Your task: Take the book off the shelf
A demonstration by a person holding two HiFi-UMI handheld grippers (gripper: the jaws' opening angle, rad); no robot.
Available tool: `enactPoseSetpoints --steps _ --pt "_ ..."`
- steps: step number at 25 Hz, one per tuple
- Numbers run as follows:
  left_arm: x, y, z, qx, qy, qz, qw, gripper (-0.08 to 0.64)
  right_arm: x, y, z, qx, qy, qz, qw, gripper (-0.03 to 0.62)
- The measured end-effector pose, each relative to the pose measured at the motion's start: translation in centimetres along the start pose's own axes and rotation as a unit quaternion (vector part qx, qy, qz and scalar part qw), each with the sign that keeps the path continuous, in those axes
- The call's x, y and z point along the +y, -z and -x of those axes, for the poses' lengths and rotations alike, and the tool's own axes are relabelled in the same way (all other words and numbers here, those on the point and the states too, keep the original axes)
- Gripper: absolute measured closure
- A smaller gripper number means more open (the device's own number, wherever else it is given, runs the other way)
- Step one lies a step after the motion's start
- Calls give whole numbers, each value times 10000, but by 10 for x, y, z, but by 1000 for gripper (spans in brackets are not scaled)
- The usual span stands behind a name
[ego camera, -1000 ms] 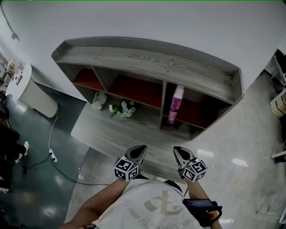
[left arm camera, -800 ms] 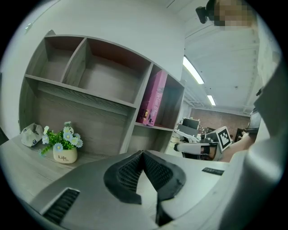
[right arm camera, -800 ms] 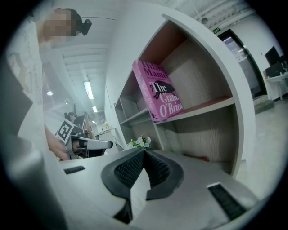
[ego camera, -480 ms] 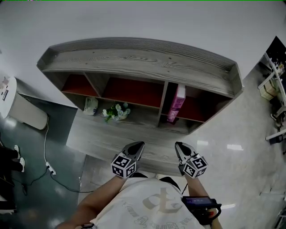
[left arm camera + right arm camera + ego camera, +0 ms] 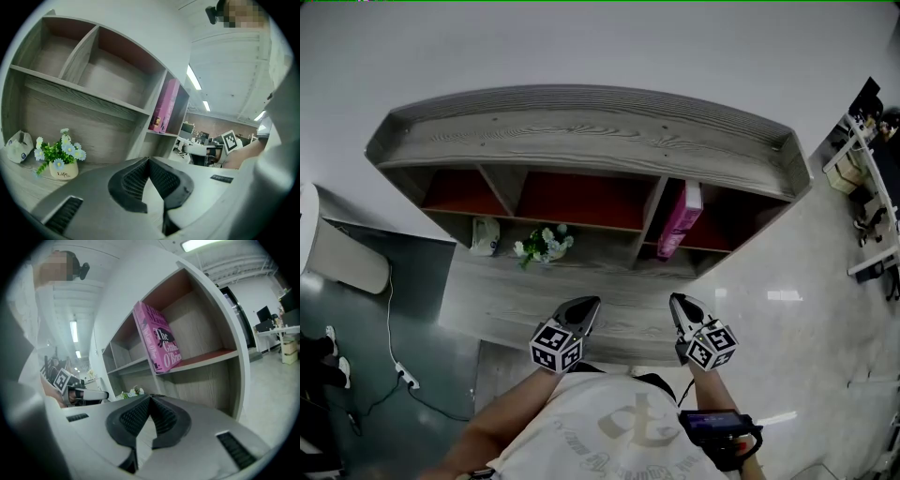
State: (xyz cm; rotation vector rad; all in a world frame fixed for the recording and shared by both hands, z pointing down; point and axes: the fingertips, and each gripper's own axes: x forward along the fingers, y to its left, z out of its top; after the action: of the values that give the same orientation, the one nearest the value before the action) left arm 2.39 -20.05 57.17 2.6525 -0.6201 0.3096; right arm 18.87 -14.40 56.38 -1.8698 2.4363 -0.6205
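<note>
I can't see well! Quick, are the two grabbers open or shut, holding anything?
Left gripper: shut, holding nothing.
Right gripper: shut, holding nothing.

Room noted from head view. Plain white wall (image 5: 600,47) recorded behind the shelf (image 5: 581,131), a grey wood-grain unit with red-brown back panels and a deeper lower ledge. Off the shelf's right end, a pale floor (image 5: 825,356) is seen, glossy, with bright light patches reflected in it. Off the left end, a dark floor (image 5: 356,394) of grey-green tone is seen. A white cable (image 5: 391,328) is laid across it to a power strip (image 5: 406,380). A white rounded unit (image 5: 337,258) is cut by the left edge. Desks (image 5: 862,159) are visible at the far right. Ceiling strip lights (image 5: 193,78) are lit; a monitor (image 5: 263,314) is seen in the right gripper view.
</note>
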Motion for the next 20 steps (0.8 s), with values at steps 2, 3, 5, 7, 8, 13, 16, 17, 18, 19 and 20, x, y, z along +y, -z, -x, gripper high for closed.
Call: enactPoseSetpoints --steps 2,3,5,7,8,13,16,17,18,19,20 --pt "6 -1 2 3 92 -9 10000 558 2 -3 -2 -38 131 18 9999 589" --pt "9 -2 3 1 138 -17 9999 558 2 -3 -3 -53 194 24 9998 589" --pt "15 -4 5 -7 226 -36 9997 560 3 -3 -5 -90 327 1 9994 589" --pt "21 -5 7 -11 311 -58 9995 558 3 -3 -6 -137 470 -43 9988 589" --pt "23 -6 8 -13 354 -67 9993 558 2 -4 -6 -160 538 -55 9984 589" --pt "32 -7 15 -3 558 -83 9984 558 4 -13 -7 -257 795 8 9965 589" --pt "34 -5 21 44 692 -106 9975 558 7 -20 -7 -312 928 68 9952 589" --pt "35 -5 23 48 733 -121 9972 560 7 -22 -6 -326 970 95 9947 589" --pt "36 -6 25 45 768 -138 9969 559 8 -25 -6 -340 1011 124 9942 589" --pt "38 -6 27 38 792 -152 9967 558 9 -28 -6 -357 1048 152 9937 589" --pt "40 -6 29 32 804 -163 9966 558 9 -31 -6 -380 1081 177 9933 589"
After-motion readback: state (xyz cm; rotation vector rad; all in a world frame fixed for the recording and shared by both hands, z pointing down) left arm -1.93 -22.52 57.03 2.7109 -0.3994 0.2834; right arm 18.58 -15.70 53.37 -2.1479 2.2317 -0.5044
